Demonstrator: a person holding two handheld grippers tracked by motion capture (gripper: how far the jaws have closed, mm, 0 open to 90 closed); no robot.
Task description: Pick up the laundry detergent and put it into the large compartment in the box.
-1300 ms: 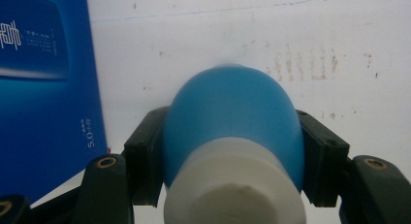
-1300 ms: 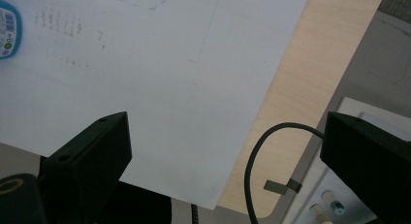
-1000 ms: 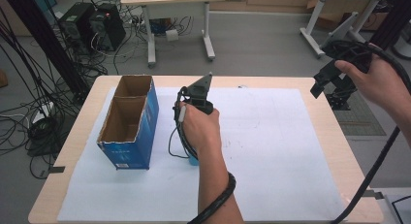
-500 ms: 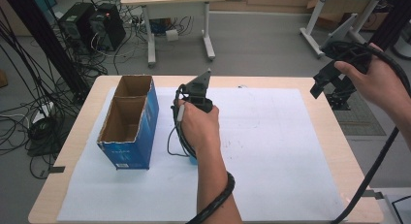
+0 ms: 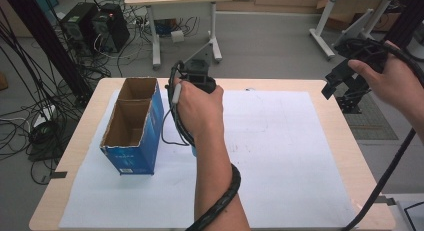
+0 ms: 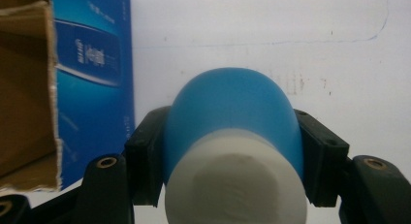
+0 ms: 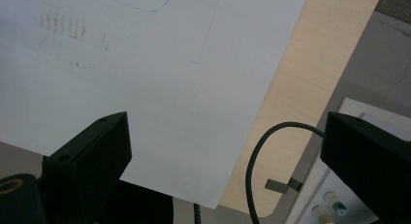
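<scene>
My left gripper (image 6: 232,185) has its fingers clamped on a blue-and-white cup (image 6: 232,136), smooth, likely slippery; right gripper (image 7: 228,170) gapes empty.

- Left hand (image 5: 197,108) over the table's middle, just right of the box; forearm enters from the bottom edge, cable looped around it.
- Left gripper (image 6: 228,151): jaws clamped on a blue-and-white object (image 6: 232,136), pads touching both its sides.
- Right hand (image 5: 395,81) raised off the table's far right corner.
- Right gripper (image 7: 225,151): jaws wide apart, nothing between them, aimed down at the table's right edge.
</scene>
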